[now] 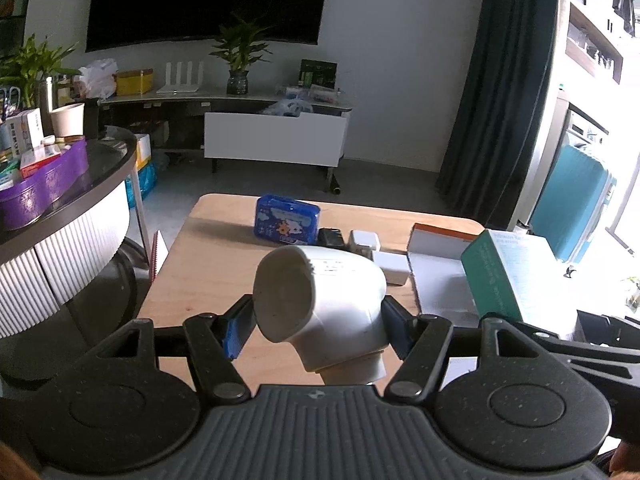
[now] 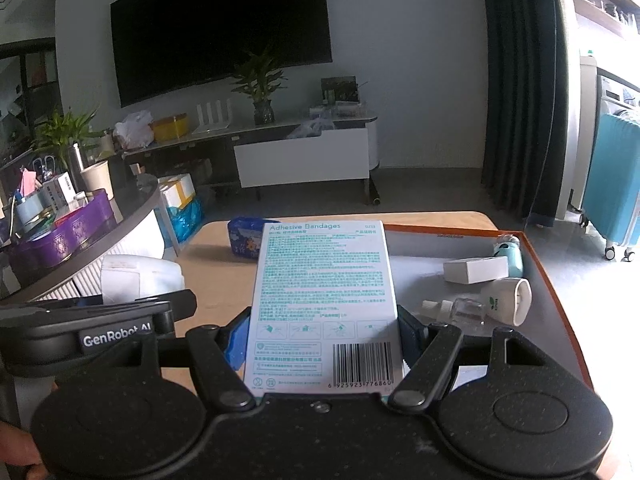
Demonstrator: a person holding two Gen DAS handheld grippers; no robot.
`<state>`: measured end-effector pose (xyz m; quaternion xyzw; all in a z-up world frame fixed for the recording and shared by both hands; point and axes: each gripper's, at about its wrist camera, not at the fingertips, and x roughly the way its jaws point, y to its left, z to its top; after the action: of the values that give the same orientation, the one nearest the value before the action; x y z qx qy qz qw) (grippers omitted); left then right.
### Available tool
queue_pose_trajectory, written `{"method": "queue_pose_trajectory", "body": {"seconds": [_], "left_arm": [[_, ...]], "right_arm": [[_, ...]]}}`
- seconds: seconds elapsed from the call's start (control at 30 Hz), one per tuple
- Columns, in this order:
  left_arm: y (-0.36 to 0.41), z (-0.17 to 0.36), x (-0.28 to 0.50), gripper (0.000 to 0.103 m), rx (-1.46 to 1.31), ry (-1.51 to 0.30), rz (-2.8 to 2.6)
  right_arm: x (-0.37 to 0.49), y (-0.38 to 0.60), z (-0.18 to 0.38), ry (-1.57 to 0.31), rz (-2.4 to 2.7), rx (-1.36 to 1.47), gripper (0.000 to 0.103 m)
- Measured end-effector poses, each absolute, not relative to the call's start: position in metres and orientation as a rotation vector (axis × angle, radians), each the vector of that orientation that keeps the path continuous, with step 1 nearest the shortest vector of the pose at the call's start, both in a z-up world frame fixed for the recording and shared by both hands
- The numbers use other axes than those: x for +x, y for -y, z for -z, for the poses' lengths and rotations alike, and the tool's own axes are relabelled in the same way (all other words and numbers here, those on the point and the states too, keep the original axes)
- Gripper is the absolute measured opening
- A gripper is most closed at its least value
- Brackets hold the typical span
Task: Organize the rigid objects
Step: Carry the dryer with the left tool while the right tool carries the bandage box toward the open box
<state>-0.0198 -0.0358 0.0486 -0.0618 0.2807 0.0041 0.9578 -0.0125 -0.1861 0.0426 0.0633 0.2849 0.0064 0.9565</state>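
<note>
Left claw [image 1: 318, 326]: pinching a white elbow-shaped plastic fitting [image 1: 324, 300] between its blue pads, one pad on each flank. The fitting is lifted clear of the wooden desk [image 1: 208, 264], its wide round mouth turned toward the left of the left wrist view, its short neck pointing down toward the camera.

Right claw [image 2: 324, 336]: pinching a white box of adhesive bandages [image 2: 326, 300] by its two long edges. The box stands between the fingers, printed back and barcode facing the camera, top tilted away. In the left wrist view its teal side [image 1: 508, 276] shows at the right, above the tray.

On the desk beyond: a blue patterned pouch [image 1: 286, 222] near the far edge, with a small dark item [image 1: 331, 237] and two small white blocks [image 1: 364, 242] just beside it.

Right of these, an orange-rimmed tray [image 2: 536, 264] holds a white carton [image 2: 476, 270], a teal bottle [image 2: 510, 252], a clear glass bottle [image 2: 456, 308] and a white cylinder [image 2: 510, 300], all lying on their sides near one another.
</note>
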Motion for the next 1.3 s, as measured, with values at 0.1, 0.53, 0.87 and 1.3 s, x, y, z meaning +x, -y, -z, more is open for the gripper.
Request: {"method": "queue_pose_trajectory", "body": {"seconds": [0.1,0.53,0.87,1.3], "left_arm": [[0.039,-0.049,-0.019,0.068,-0.121,-0.566,-0.003],[0.049,-0.052,-0.014,0.068,-0.107,-0.556,0.028],[0.058,-0.051,-0.012,0.068,-0.095,-0.553,0.055],[0.067,-0.049,-0.006,0.068,-0.086,-0.558,0.08]], "right_arm": [[-0.015,0.189,-0.044,-0.572,-0.008,0.133,0.084],[-0.021,0.204,-0.05,-0.548,0.034,0.152,0.084],[-0.026,0.215,-0.051,-0.541,0.064,0.167,0.084],[-0.027,0.216,-0.051,-0.542,0.085,0.174,0.084]]}}
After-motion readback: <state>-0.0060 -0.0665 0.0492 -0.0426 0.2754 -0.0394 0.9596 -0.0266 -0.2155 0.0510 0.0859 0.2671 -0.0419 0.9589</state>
